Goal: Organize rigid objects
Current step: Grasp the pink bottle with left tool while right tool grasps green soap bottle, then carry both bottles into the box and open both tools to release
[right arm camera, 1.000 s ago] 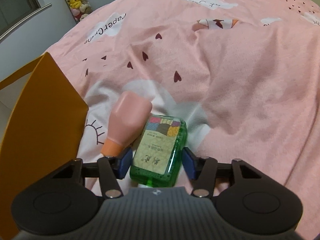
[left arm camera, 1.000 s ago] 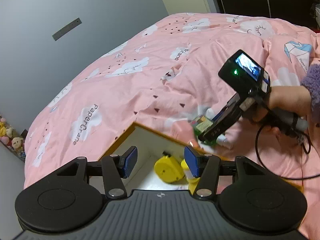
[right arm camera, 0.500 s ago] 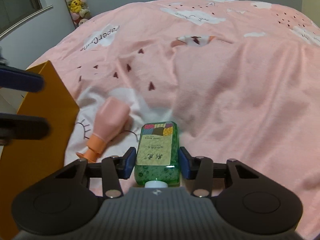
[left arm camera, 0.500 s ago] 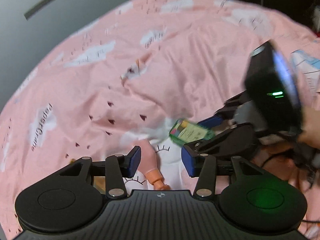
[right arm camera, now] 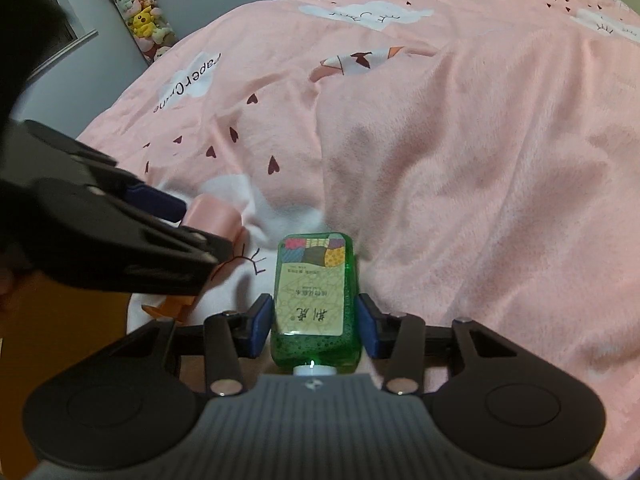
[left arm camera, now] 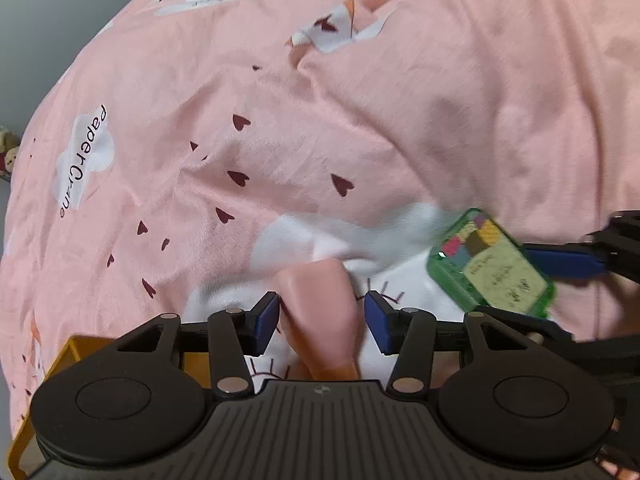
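Observation:
My right gripper (right arm camera: 315,326) is shut on a green bottle (right arm camera: 314,300) with a beige label and holds it above the pink bedspread. The same bottle shows in the left wrist view (left arm camera: 490,266) at the right, between the right gripper's blue pads. A pink bottle (left arm camera: 320,308) with an orange cap lies on the bed between the open fingers of my left gripper (left arm camera: 322,322), with a gap on its right side. In the right wrist view the pink bottle (right arm camera: 214,216) lies partly behind the left gripper (right arm camera: 160,204).
A yellow box's edge (left arm camera: 60,360) shows at the lower left under my left gripper, and its orange wall (right arm camera: 60,340) at the left of the right wrist view. The pink bedspread (left arm camera: 360,120) fills the rest. Plush toys (right arm camera: 140,16) stand by the far wall.
My left gripper has moved from over the box to the pink bottle, which now lies between its fingers. My right gripper has closed on the green bottle and lifted it off the bed.

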Motion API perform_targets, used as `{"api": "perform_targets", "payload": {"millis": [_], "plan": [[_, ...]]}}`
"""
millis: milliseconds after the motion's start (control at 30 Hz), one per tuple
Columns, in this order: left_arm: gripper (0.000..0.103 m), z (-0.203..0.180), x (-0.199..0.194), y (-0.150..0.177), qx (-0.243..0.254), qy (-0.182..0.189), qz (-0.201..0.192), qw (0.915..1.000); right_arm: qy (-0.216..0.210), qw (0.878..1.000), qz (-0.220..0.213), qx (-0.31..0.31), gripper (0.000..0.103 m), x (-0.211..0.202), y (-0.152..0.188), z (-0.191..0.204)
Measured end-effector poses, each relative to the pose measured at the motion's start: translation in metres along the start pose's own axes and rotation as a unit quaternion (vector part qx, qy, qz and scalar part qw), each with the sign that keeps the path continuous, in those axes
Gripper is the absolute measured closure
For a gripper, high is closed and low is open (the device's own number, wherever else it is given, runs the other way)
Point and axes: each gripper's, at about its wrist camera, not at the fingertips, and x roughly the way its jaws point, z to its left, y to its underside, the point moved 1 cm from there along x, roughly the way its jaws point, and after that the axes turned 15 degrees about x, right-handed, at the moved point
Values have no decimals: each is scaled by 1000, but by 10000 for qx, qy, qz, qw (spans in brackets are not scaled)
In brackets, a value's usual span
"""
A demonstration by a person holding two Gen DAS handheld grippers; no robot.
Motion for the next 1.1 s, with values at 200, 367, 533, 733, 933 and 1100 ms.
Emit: {"api": "perform_targets", "payload": {"millis": [200,367,533,733,933,1100], "plan": [[44,5,17,-3,-53,-48,192,9998,-10,10000,7,-82,57,1,-2,2],[48,8,28,-7,-25,11,310,9995,-20,9999,3,-147,55,4,-5,4],[48,9,23,-3,-91,40,176,9998,-4,9997,22,-225,55,7,-5,6],[49,4,5,5,-52,120,-86,9999,-3,9996,-85,-252,55,0,-1,8],[52,4,-21,17,-120,84,-581,9982,-42,9993,-311,-188,57,-14,0,6],[56,1,-54,23,-145,110,-960,9952,-73,9983,-539,-230,57,-27,2,8]]}}
